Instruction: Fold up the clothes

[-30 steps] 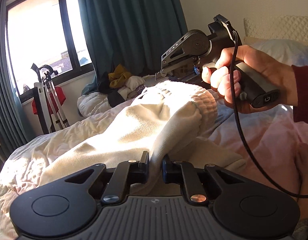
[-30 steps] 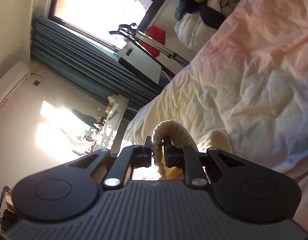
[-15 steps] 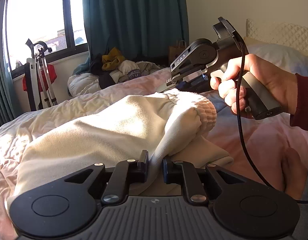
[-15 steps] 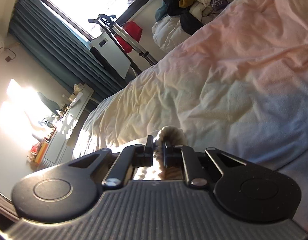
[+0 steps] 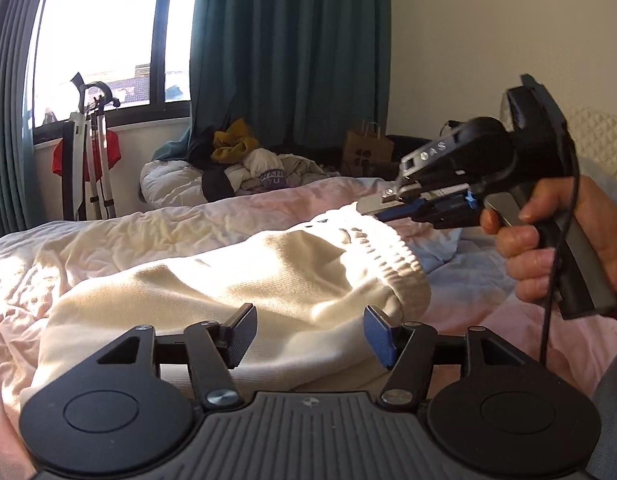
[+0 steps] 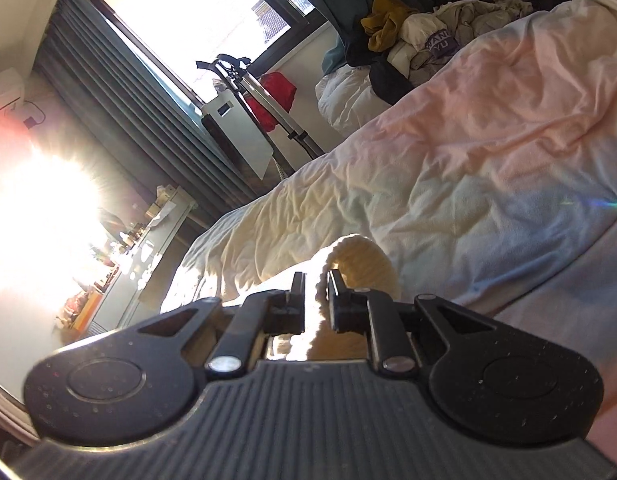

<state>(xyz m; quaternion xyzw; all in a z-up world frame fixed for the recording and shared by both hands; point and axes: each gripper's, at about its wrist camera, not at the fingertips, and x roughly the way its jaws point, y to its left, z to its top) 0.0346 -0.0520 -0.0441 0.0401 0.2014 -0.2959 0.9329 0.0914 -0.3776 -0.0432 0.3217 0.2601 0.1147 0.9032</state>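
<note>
A wide black-framed window [image 5: 108,36] lets in hard daylight, flanked by long teal pleated curtains [image 5: 288,60]. The wall [image 5: 488,32] beside them is plain cream. A bed with rumpled pale pink and cream bedding [image 6: 488,152] fills the room. By the window stands a folded white and grey metal rack [image 5: 90,160]. A brown paper bag [image 5: 366,152] sits against the wall.

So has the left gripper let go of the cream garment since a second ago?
Yes. The left gripper has just been opening; its pads now stand clear either side of the cream garment, which lies lower against the curtain behind. The right gripper grips the ribbed hem.
</note>
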